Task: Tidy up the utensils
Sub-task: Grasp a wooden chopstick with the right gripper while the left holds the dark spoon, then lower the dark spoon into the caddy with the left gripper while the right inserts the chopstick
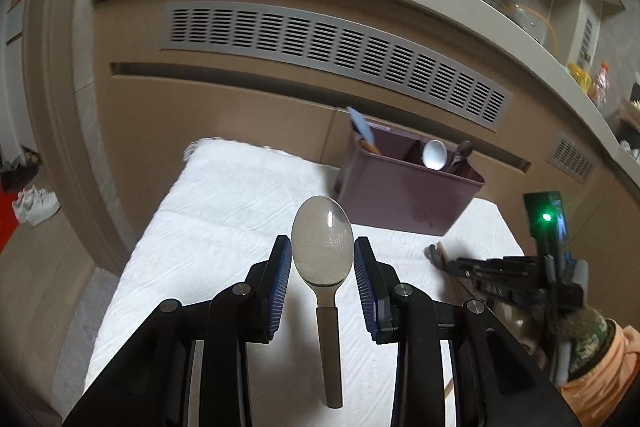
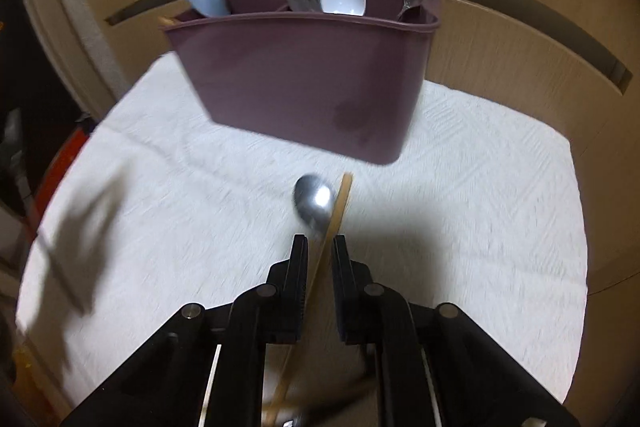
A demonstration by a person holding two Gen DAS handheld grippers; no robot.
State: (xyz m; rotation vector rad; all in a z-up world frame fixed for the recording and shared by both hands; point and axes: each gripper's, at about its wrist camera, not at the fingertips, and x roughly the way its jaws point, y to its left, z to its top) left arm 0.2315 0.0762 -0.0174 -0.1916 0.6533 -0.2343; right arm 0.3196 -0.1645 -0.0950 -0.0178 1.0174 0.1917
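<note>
In the left wrist view, our left tongs (image 1: 322, 269) grip a clear spoon (image 1: 322, 247) in front of the purple utensil holder (image 1: 400, 195) on the white table (image 1: 224, 211). In the right wrist view, our right tongs (image 2: 320, 251) are closed on a wooden chopstick (image 2: 334, 227); a metal spoon (image 2: 313, 202) lies before the holder.

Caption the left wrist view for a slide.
Left hand-held gripper carries a spoon above the white cloth, facing the purple utensil caddy.
</note>
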